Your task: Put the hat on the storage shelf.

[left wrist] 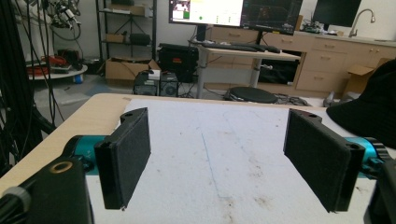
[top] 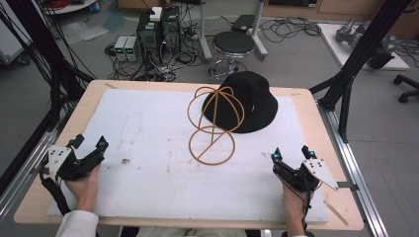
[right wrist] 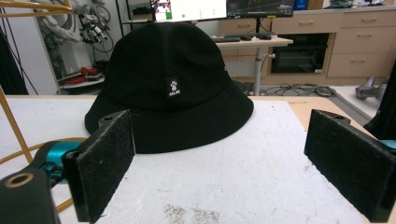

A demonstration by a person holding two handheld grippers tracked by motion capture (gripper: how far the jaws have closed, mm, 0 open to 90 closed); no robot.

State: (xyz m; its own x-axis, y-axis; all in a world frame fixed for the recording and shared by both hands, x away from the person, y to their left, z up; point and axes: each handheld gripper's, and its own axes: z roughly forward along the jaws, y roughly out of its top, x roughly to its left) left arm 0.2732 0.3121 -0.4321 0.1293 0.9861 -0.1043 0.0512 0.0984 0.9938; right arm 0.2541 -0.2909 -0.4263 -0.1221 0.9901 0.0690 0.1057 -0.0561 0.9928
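From the high view, the black bucket hat (top: 245, 101) lies brim-down at the far middle of the white mat (top: 148, 128), just right of and partly behind the orange wire hat stand (top: 214, 123), whose dome frame overlaps the hat's left brim while its ring base rests on the mat nearer the person. The left gripper (top: 89, 145) sits at the near left corner and the right gripper (top: 292, 151) at the near right, both with jaws spread and holding nothing, well apart from the hat and stand; that resting spot on either side of the work looks like a ready posture, leaving the middle free for a reach. In the left gripper view, the left gripper (left wrist: 217, 158) looks along bare, lightly stained mat, its padded jaws wide apart, with just an edge of the hat (left wrist: 369, 114) at the far right. In the right gripper view, the right gripper (right wrist: 229, 168) points straight at the hat (right wrist: 173, 84), which sits centred beyond its open jaws, a small logo tag facing the camera, and a bit of the stand (right wrist: 14, 126) at the left. Being aimed and nearest, the right gripper seems the likelier one to take the brim, probably to lift the hat onto the stand.
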